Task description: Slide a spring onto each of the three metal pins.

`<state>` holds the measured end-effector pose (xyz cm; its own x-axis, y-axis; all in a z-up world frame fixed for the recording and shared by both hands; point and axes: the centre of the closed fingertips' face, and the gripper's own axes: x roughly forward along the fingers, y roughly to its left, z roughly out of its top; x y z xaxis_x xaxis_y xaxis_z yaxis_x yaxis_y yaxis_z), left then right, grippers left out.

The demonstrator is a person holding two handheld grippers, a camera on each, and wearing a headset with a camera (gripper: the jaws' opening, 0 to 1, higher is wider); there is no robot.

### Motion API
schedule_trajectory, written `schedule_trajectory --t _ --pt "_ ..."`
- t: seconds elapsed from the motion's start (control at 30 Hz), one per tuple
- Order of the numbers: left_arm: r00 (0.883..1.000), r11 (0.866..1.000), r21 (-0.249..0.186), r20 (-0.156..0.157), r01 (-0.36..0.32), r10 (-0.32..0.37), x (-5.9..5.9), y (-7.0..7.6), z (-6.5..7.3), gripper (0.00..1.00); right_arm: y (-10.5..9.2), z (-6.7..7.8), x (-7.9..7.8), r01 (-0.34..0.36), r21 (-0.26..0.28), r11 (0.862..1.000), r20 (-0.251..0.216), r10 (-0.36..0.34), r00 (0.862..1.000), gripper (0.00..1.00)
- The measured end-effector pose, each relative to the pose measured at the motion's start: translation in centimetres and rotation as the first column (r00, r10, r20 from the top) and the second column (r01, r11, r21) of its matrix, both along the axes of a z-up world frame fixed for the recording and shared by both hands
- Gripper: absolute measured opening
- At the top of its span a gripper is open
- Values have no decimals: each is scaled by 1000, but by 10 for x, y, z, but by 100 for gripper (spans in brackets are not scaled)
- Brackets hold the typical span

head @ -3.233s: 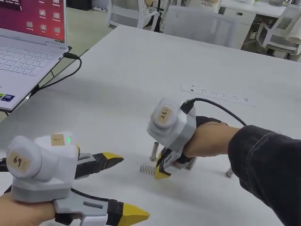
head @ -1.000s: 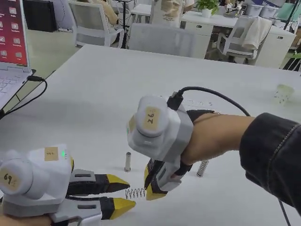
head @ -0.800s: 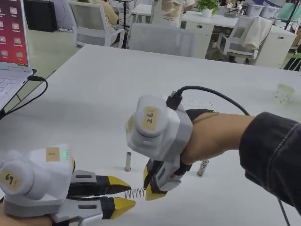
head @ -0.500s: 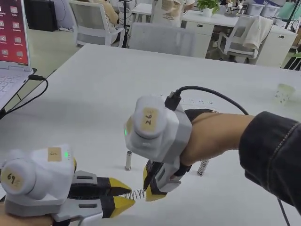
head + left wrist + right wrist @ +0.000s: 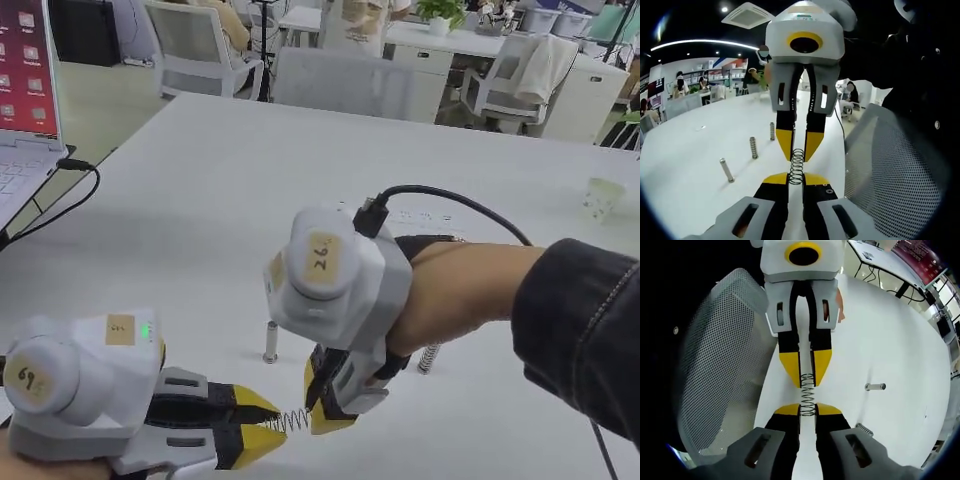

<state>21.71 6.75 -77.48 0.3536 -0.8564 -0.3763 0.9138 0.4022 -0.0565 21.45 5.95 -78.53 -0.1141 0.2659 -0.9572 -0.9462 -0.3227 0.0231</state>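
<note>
"26" handwritten on sticker atop right gripper, "69" on sticker atop left gripper.

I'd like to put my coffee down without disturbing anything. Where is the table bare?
The stretch of table between the laptop and the black cable of the right gripper lies bare. It is crowded near the person, where the left gripper and right gripper hold one spring beside the pins.

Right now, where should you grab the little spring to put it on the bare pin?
Grip the spring by one end coil, jaws closing across it from the side. It's hollow, held at both ends by the left gripper and right gripper; one end must stay open to slip over the upright bare pin.
</note>
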Motion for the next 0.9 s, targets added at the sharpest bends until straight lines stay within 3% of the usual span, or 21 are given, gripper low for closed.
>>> schedule_trajectory --t 0.47,0.9 --pt "1000 1000 -23 9 0 0 -1 1 11 1 -1 -9 -2 11 4 1000 -23 -11 1000 9" --pt "1000 1000 -29 20 -5 6 0 1 13 2 1 0 -1 15 18 1000 -8 -15 1000 9"
